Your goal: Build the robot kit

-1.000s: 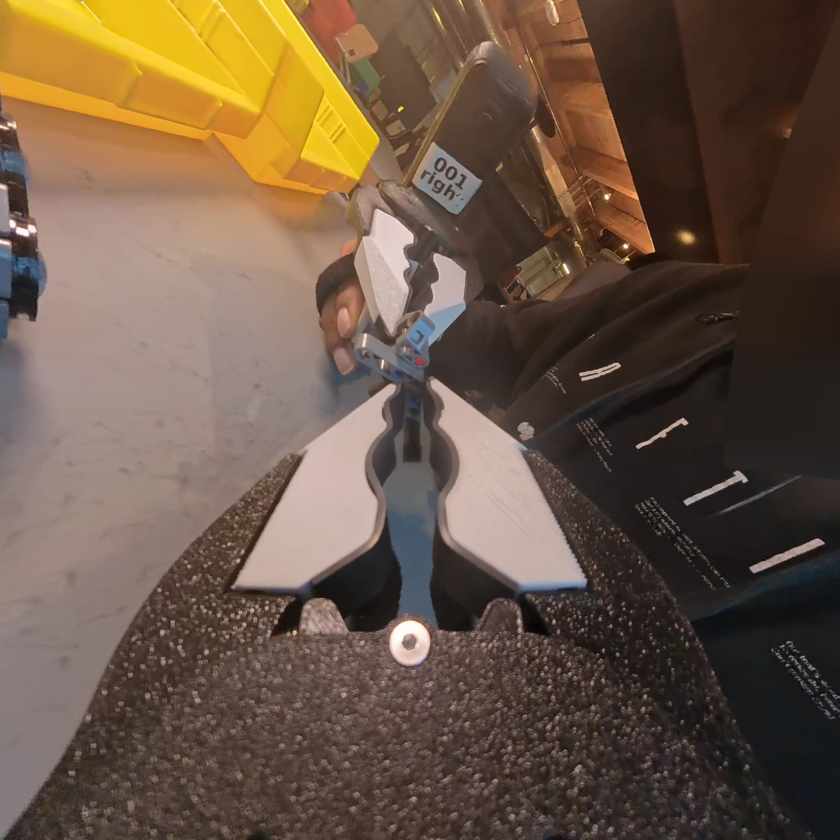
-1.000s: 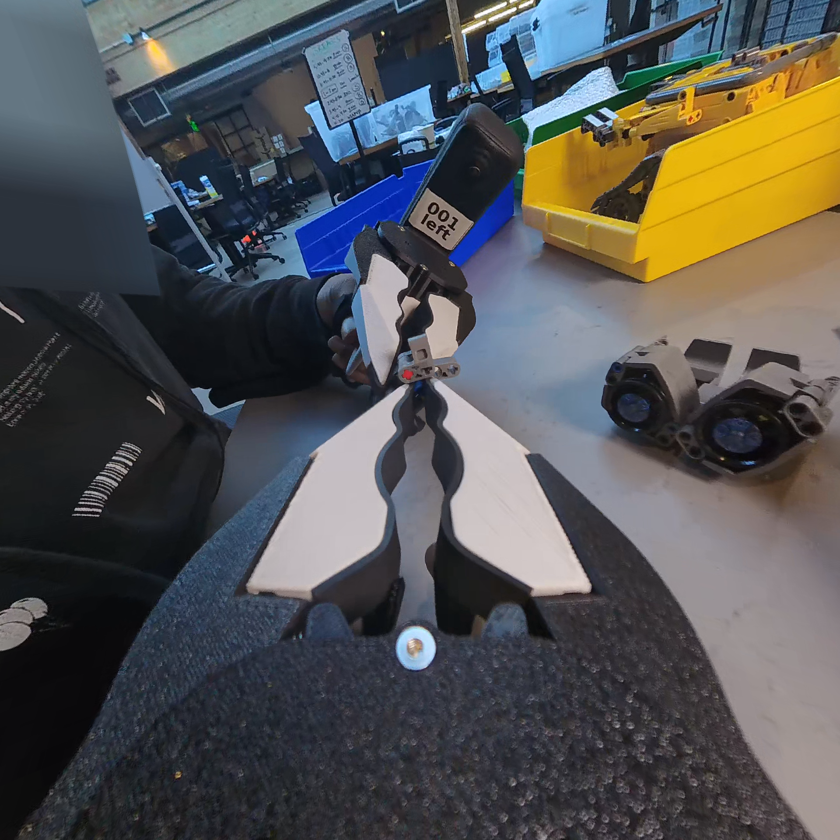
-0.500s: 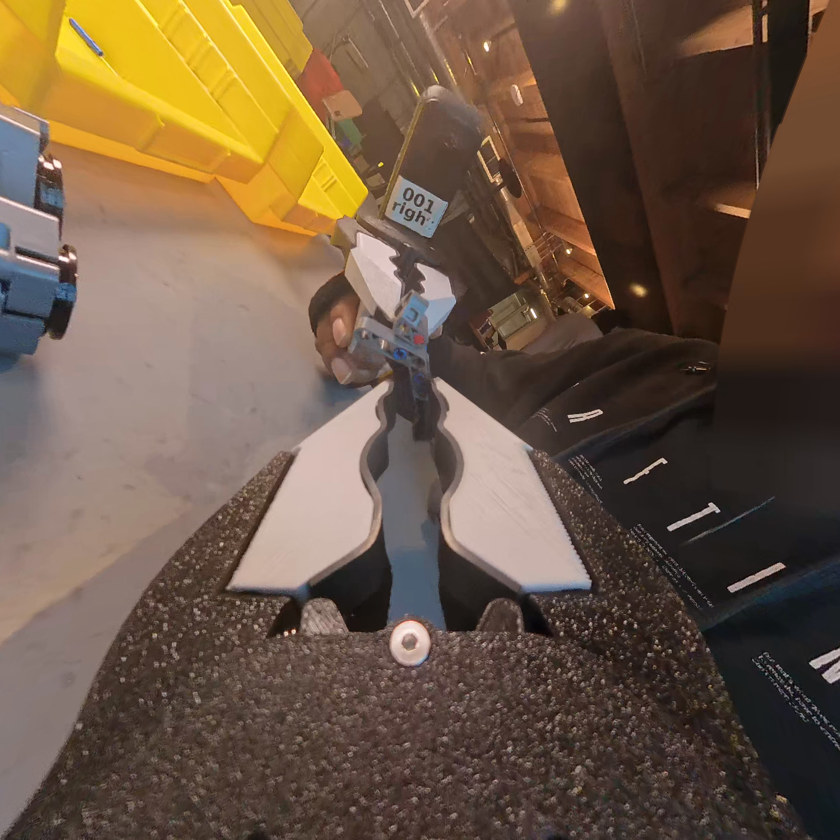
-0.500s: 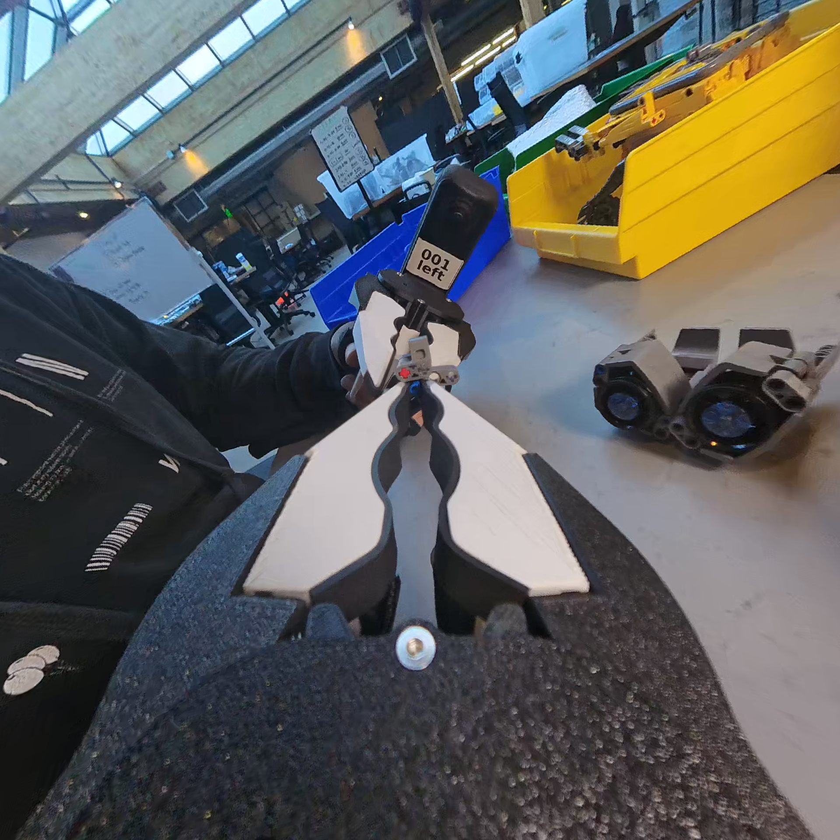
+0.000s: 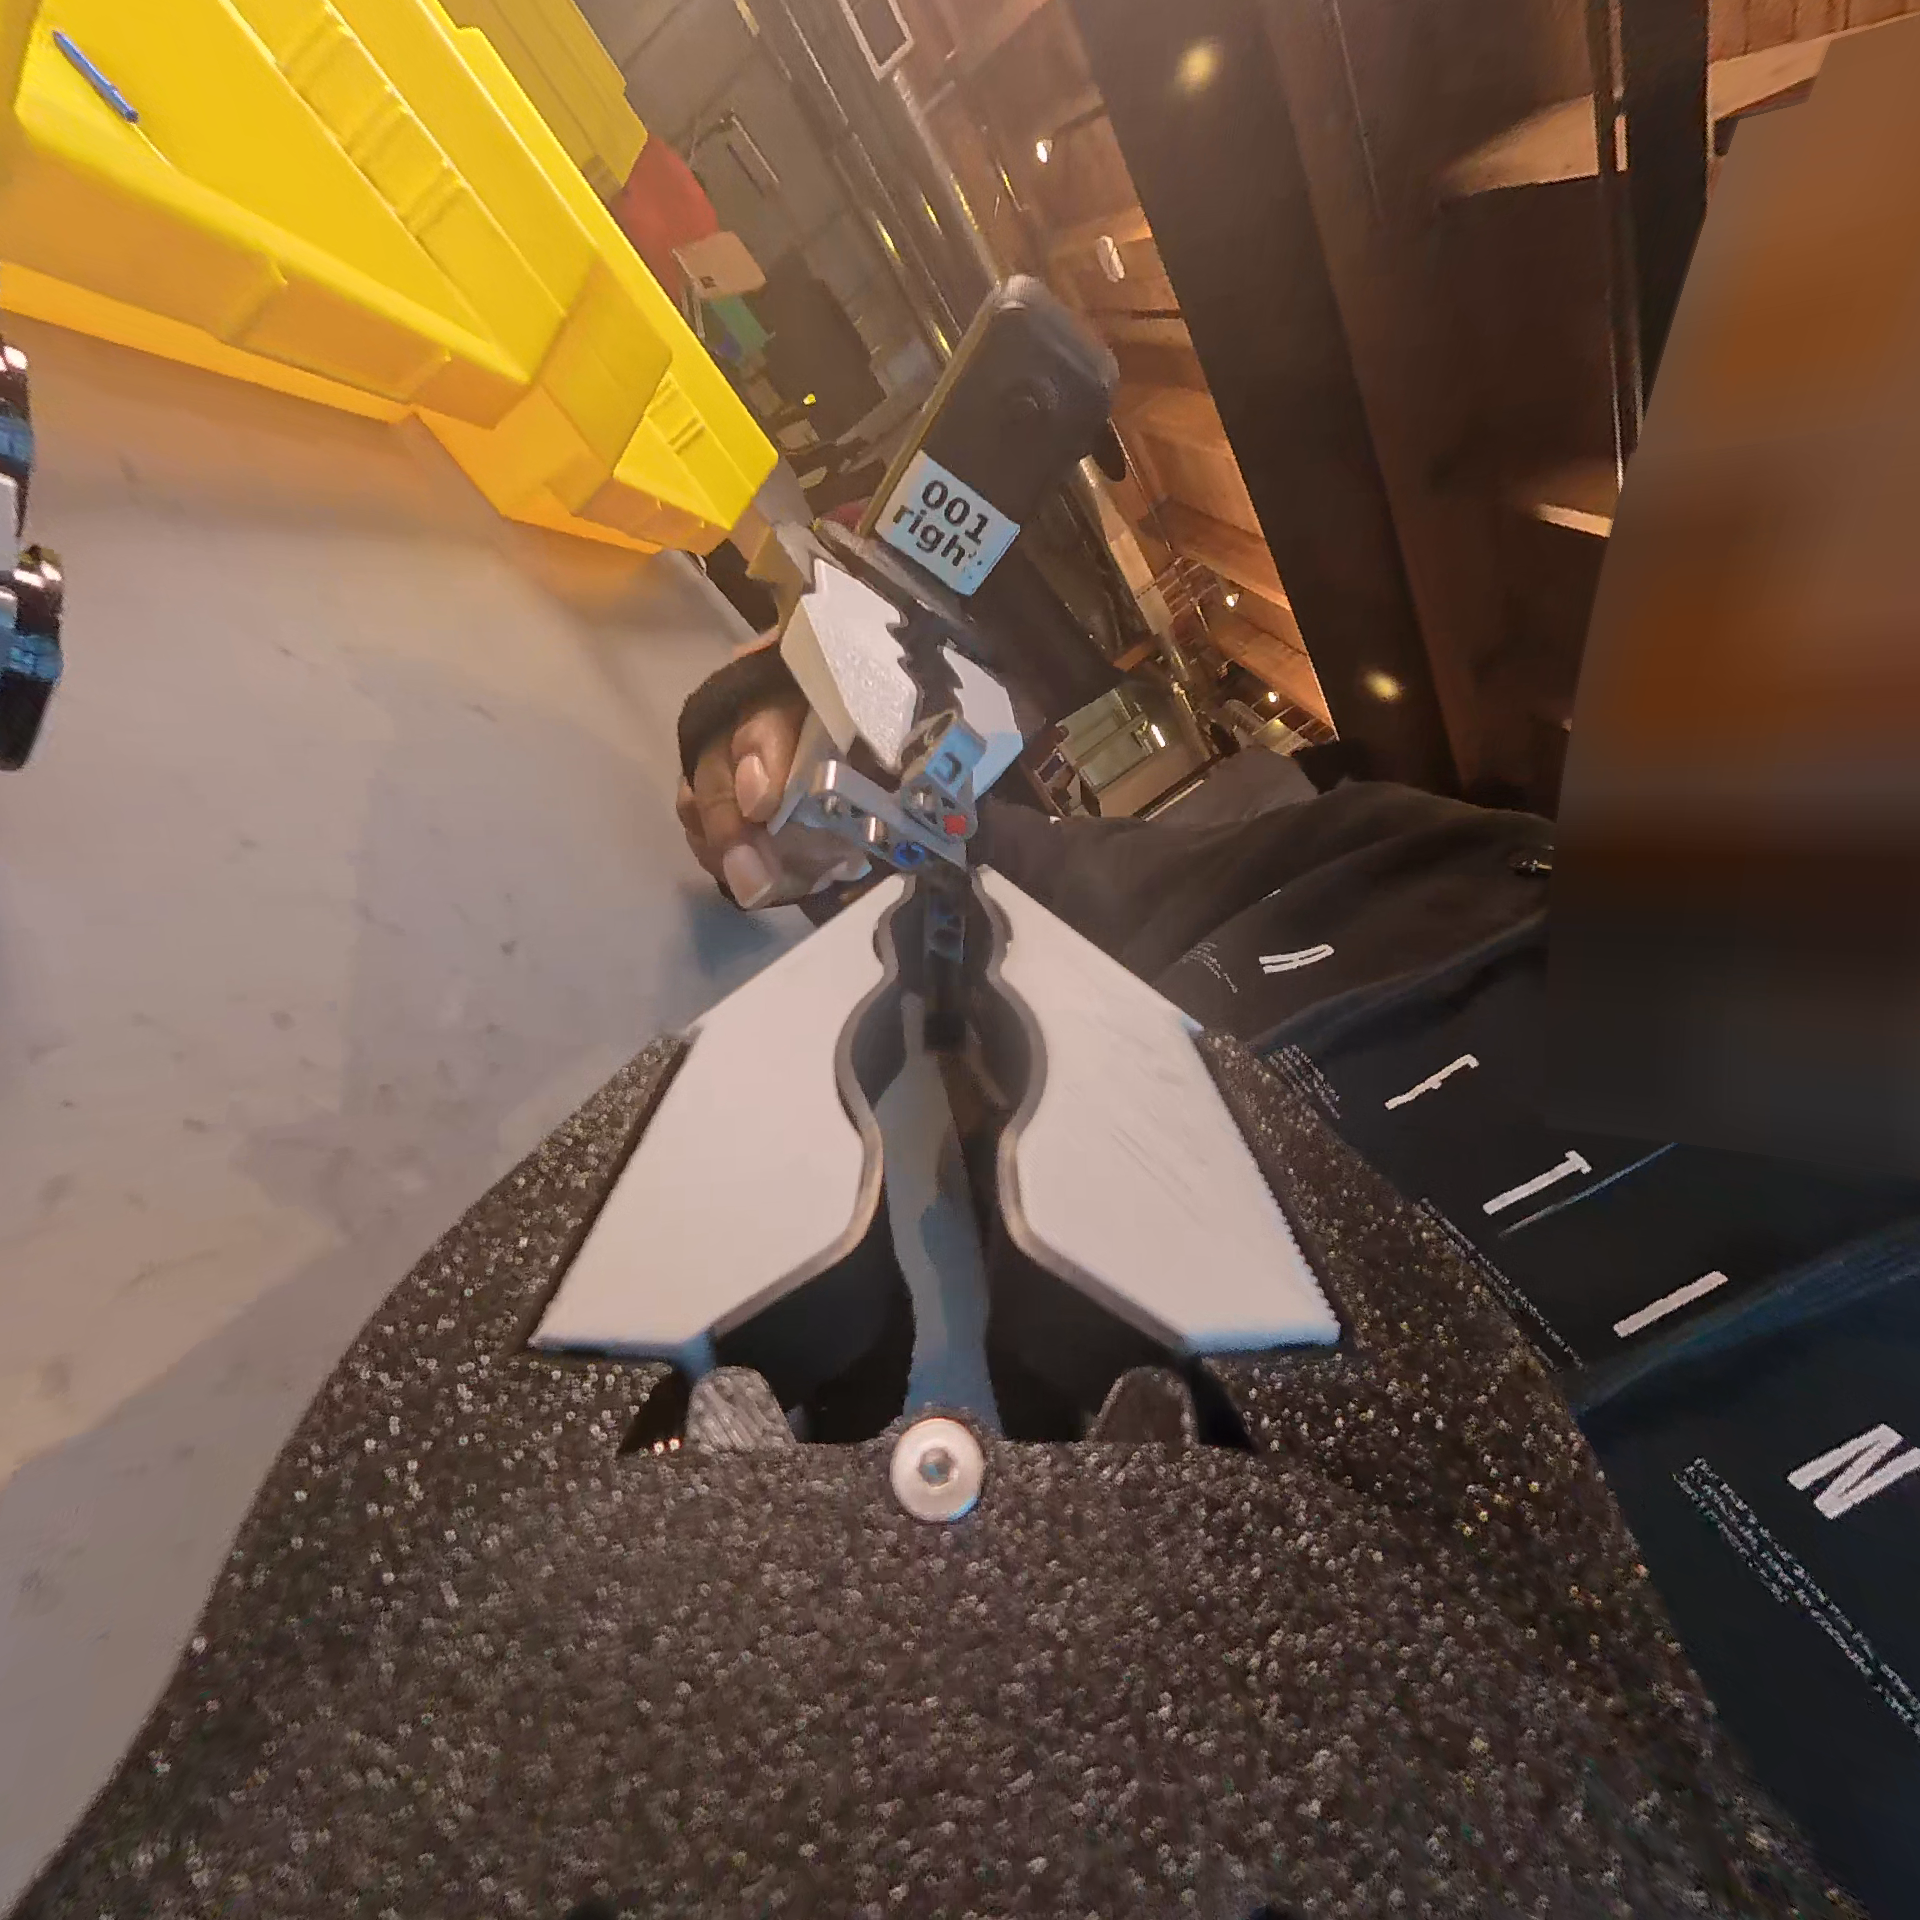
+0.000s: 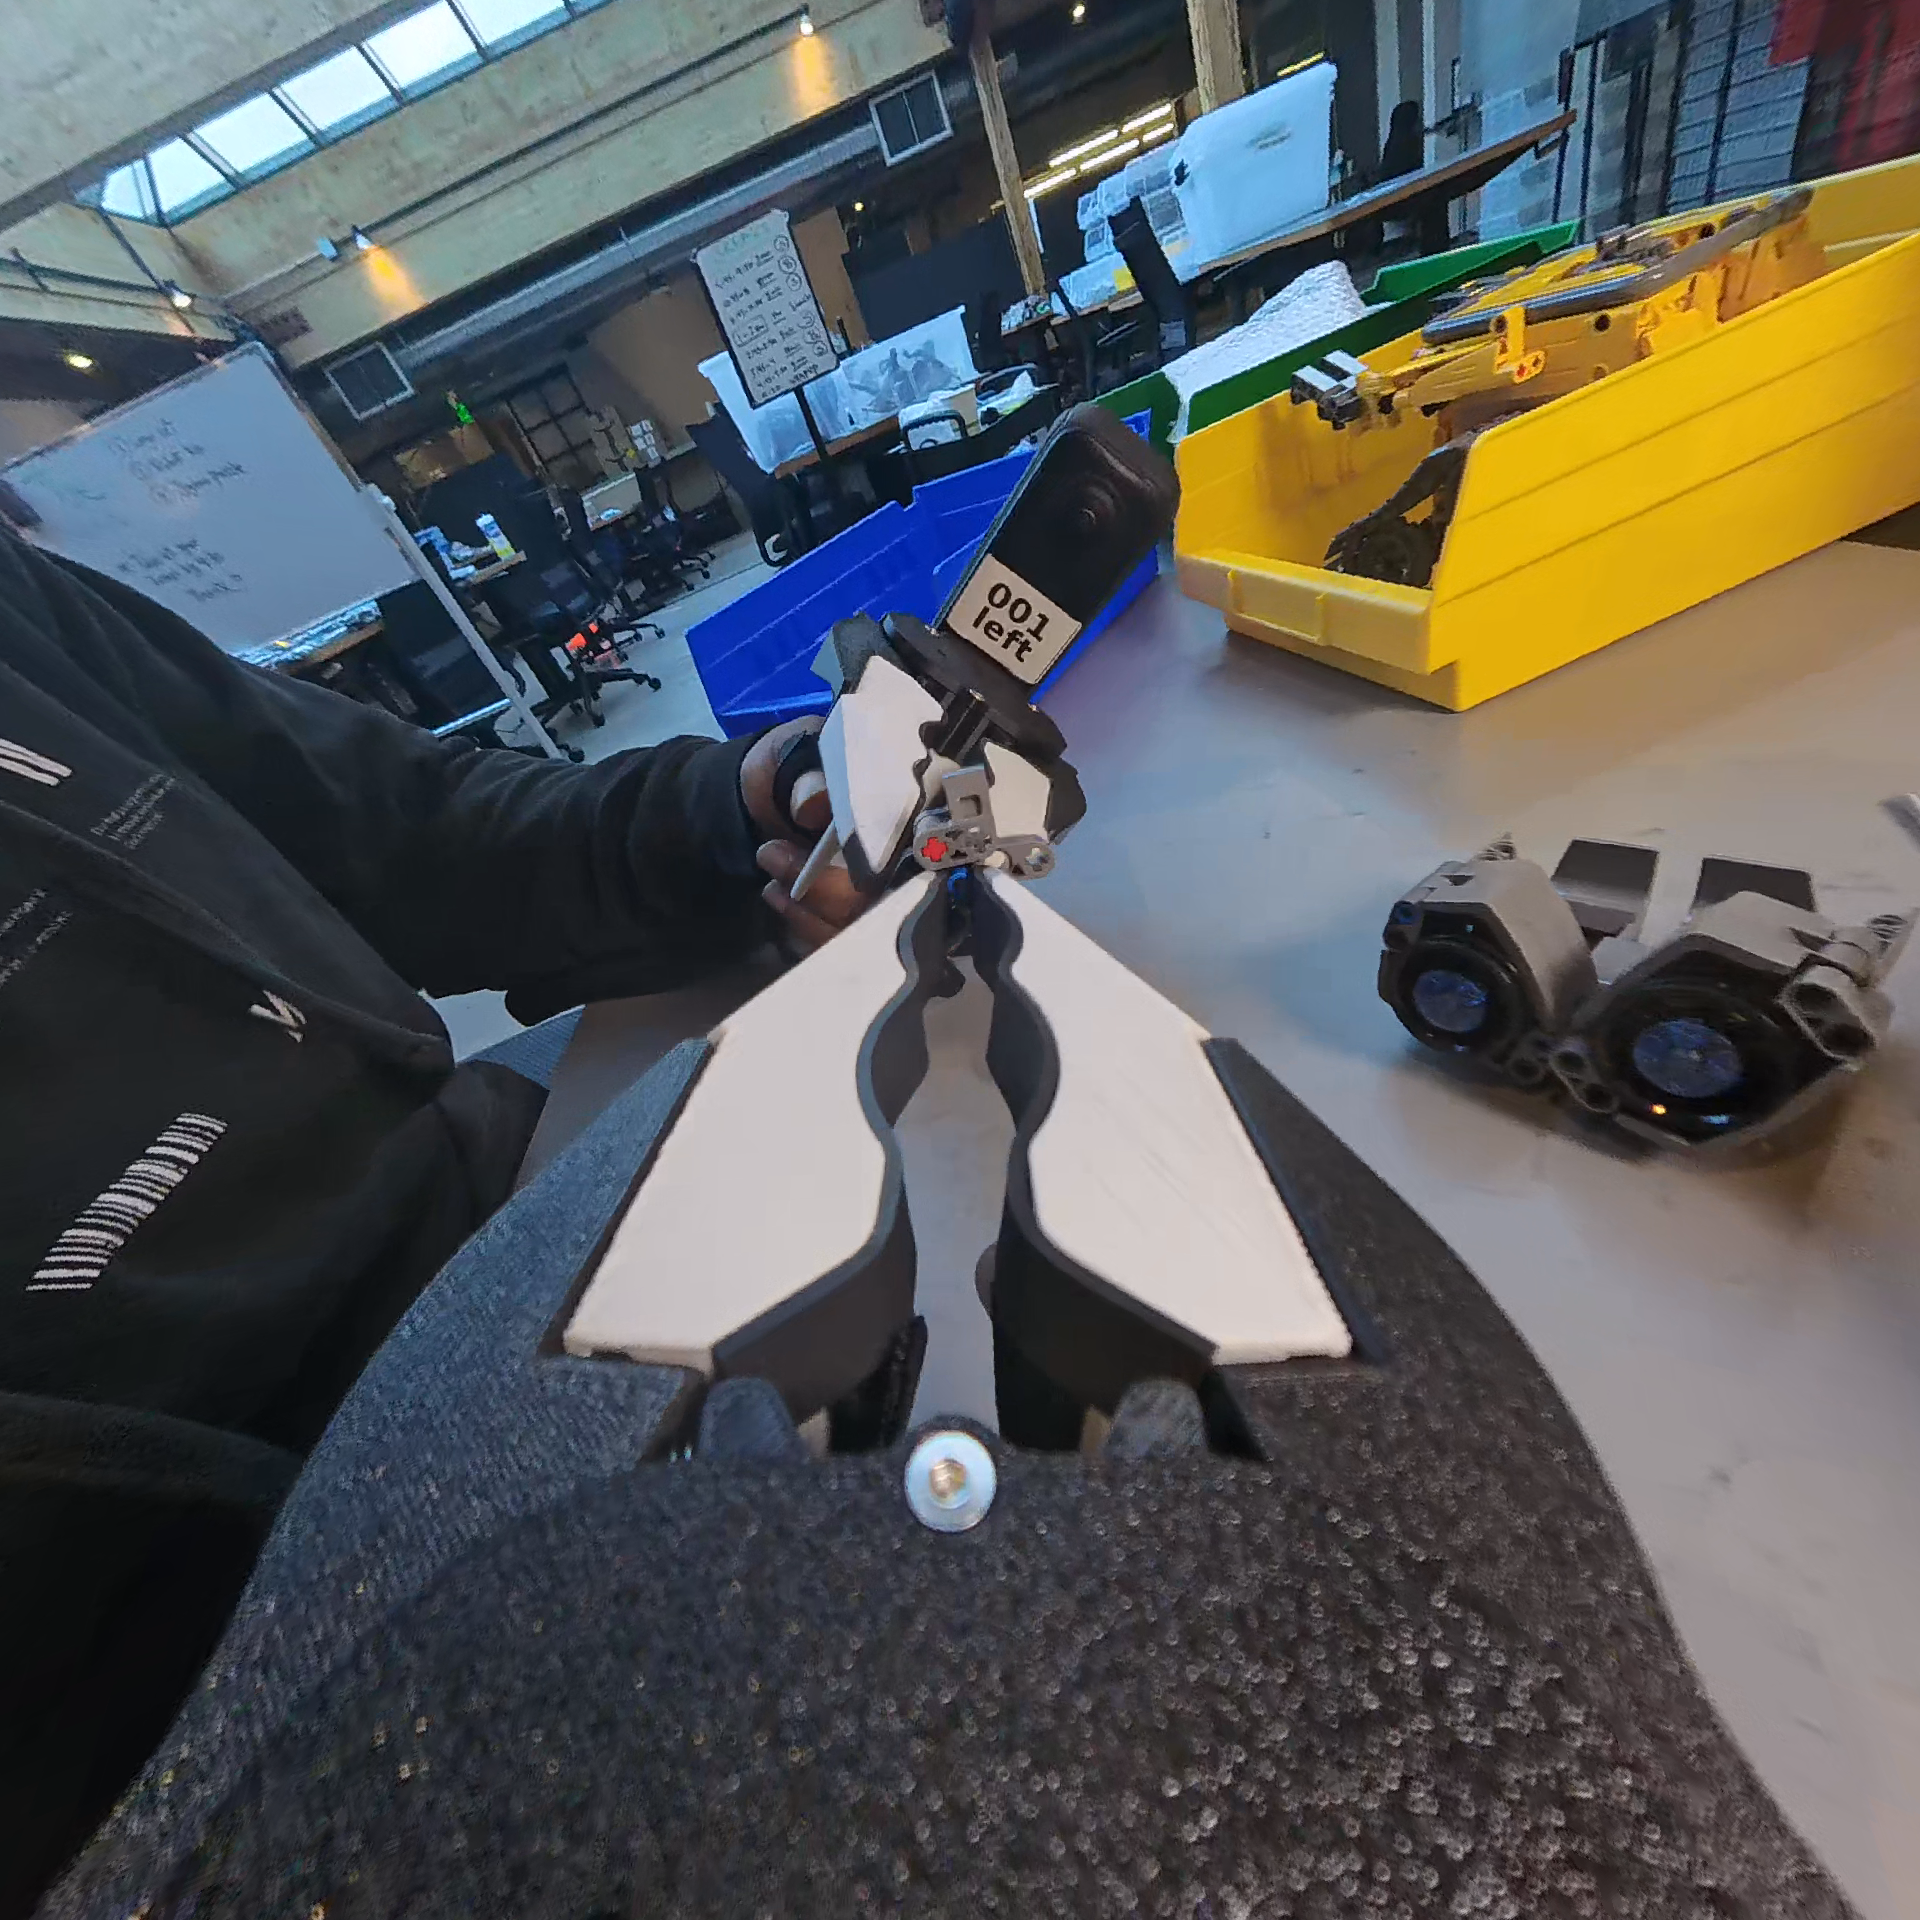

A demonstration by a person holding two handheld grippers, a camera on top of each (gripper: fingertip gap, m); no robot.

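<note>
You are working in a large open workshop with skylights, a whiteboard far to the left of the yellow bin and rows of desks and chairs behind it. The grey bench carries that yellow bin at its far side, and a yellow toy-brick model lies inside it. A blue bin stands just left of the yellow bin, and a green bin shows behind it. In front of the yellow bin, well apart from it, a grey two-barrel brick unit with blue centres lies on the bench, untouched by either gripper. Left of the yellow bin and lifted off the bench, your two grippers meet tip to tip. Your left gripper has its fingers drawn narrow, pinched on the dark lower end of a small brick piece. Your right gripper is likewise drawn narrow, nipping the same small brick piece from the opposite side. So the piece is held between both grippers, in the air, touching nothing else. It is a short grey beam with a red pin and a blue pin and a dark strip hanging below. From these views you cannot tell whether its parts are fully seated together. Your hand in a black sleeve wraps the left gripper's handle.
</note>
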